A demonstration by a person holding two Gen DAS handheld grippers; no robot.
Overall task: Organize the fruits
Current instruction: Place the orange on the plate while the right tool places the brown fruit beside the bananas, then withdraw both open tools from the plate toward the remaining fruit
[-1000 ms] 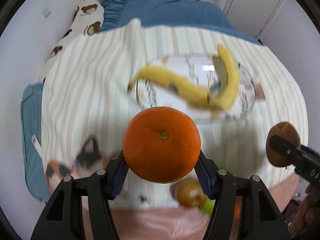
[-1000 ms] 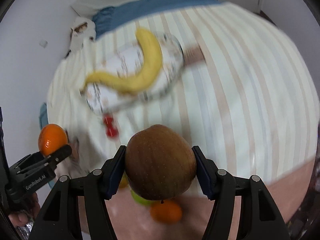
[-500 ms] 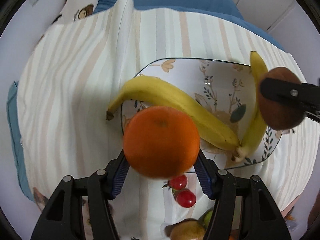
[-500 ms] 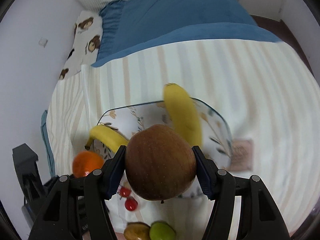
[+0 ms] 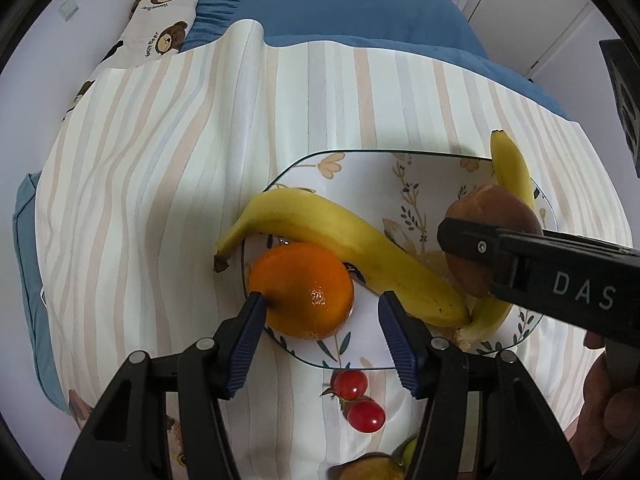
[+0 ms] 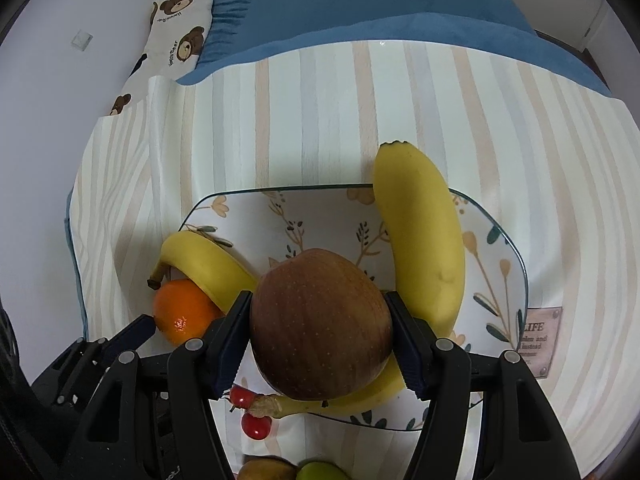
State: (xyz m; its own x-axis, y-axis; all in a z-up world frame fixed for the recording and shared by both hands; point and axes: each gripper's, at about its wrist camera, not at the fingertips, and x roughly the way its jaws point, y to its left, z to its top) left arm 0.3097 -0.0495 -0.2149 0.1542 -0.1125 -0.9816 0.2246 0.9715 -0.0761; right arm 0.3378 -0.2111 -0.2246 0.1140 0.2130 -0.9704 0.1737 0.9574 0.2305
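A floral plate (image 5: 432,184) (image 6: 320,216) lies on the striped cloth with two joined bananas (image 5: 344,236) (image 6: 424,232) on it. An orange (image 5: 302,290) (image 6: 182,312) rests on the plate's near left rim. My left gripper (image 5: 320,308) is open around it; the left finger touches the orange, the right finger stands apart. My right gripper (image 6: 320,320) is shut on a brown-red apple (image 6: 320,324) (image 5: 488,220), held just above the plate's near side, over the bananas' stem end.
Two cherry tomatoes (image 5: 356,398) (image 6: 252,412) lie on the cloth in front of the plate. A brown fruit (image 6: 266,472) and a green fruit (image 6: 320,474) sit at the near edge. A blue blanket (image 5: 340,4) and bear-print pillow (image 5: 160,28) lie behind.
Both grippers moved forward and down over the plate. My left gripper opened and the orange now rests on the plate rim. The right gripper still holds the apple.
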